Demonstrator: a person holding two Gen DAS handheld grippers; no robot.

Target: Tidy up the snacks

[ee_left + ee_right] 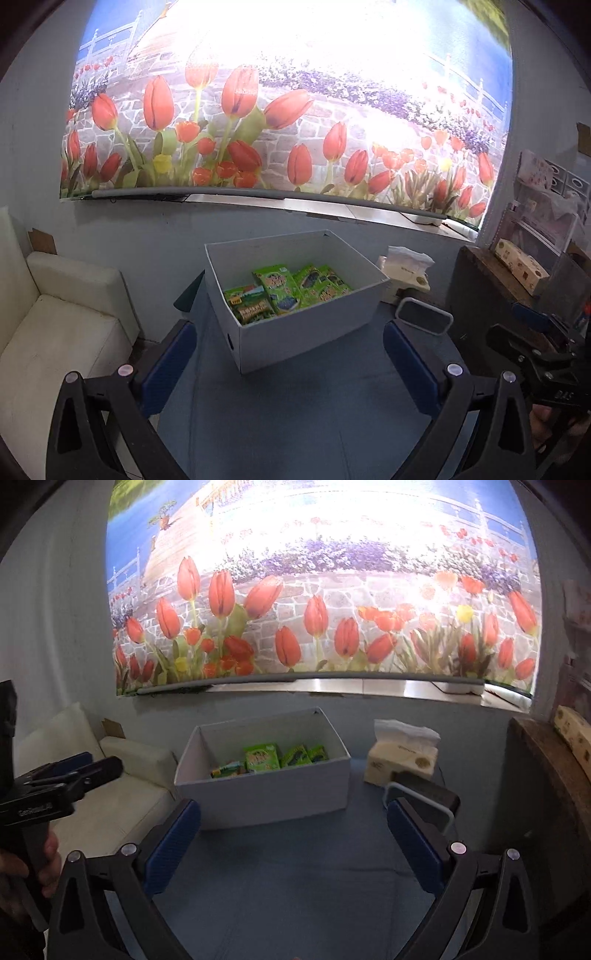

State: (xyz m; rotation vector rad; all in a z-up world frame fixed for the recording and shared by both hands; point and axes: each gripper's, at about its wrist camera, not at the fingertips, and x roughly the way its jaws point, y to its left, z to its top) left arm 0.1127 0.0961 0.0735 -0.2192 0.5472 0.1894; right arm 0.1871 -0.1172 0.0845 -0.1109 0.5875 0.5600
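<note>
The left gripper (pixel 290 354) is hanging wide apart and empty (blue pads); the right gripper (pixel 293 840) is gaping likewise; beyond both, the white cardboard box (pixel 295 332) is holding green snack packets (pixel 284 291); a tissue pack (pixel 400 764) is sitting right of the box.

left gripper (pixel 290 354): our jaws spread wide, nothing between them | right gripper (pixel 293 834): jaws equally wide, empty | we hold both level, side by side
</note>
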